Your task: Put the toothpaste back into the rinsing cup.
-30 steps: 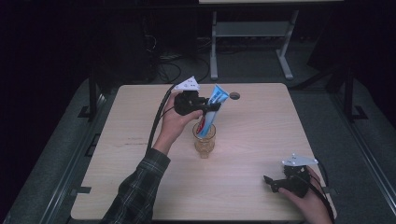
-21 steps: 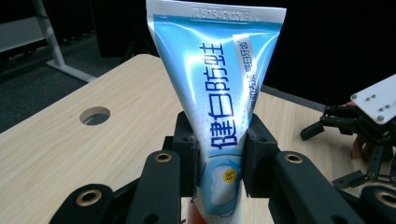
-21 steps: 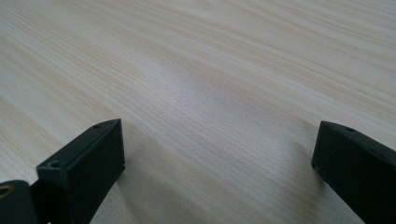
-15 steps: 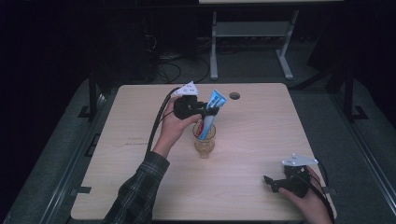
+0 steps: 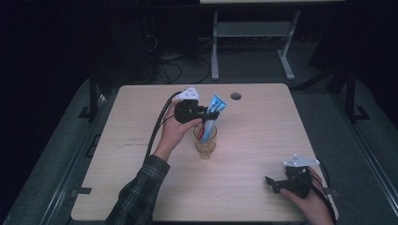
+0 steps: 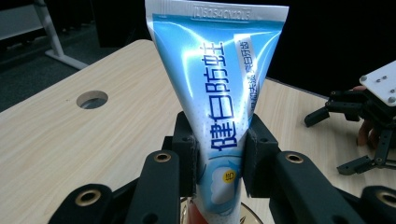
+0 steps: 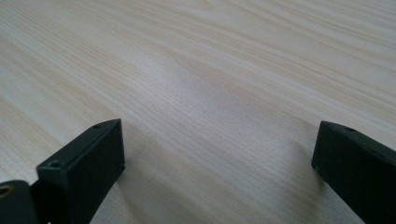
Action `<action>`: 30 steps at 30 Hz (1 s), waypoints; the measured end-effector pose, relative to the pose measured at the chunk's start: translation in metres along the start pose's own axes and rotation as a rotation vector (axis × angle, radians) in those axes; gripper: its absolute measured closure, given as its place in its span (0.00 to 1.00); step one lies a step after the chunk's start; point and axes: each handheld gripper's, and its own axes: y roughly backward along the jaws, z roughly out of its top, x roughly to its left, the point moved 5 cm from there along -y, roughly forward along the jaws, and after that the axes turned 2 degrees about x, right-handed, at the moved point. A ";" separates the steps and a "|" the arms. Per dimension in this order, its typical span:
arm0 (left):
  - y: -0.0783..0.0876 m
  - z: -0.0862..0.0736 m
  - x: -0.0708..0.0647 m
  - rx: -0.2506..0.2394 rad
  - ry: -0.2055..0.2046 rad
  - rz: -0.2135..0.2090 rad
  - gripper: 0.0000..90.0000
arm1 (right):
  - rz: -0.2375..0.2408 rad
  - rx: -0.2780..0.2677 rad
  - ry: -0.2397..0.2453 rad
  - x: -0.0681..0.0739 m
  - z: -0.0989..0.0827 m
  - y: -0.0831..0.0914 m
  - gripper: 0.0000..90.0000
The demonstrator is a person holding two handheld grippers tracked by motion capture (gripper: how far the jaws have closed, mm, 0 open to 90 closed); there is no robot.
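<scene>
The left gripper point(image 5: 211, 114) still pinched the toothpaste tube point(image 5: 213, 108), sunk lower into the glass point(image 5: 205, 143), while the right gripper point(image 5: 273, 183) stayed spread.

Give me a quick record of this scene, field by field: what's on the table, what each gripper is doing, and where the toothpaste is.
surface: light wooden table with a round hole near the far edge
toothpaste tube: blue and white, upright, lower end inside the glass
glass: clear, standing near the table's middle
left gripper: shut on the toothpaste tube, above the glass
right gripper: open, holding nothing, low over the table's near right corner
</scene>
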 end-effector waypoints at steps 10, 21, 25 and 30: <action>-0.002 -0.008 0.000 0.013 0.006 0.007 0.78 | 0.000 0.000 0.000 0.000 0.000 0.000 0.02; -0.005 -0.013 -0.001 0.036 0.001 0.019 0.77 | 0.000 0.000 0.000 0.000 0.000 0.000 0.02; -0.006 -0.014 -0.001 0.051 -0.005 0.022 0.77 | 0.000 0.000 0.000 0.000 0.000 0.000 0.02; -0.007 -0.015 -0.001 0.046 -0.001 0.026 0.75 | 0.001 0.001 0.000 0.000 0.000 0.000 0.02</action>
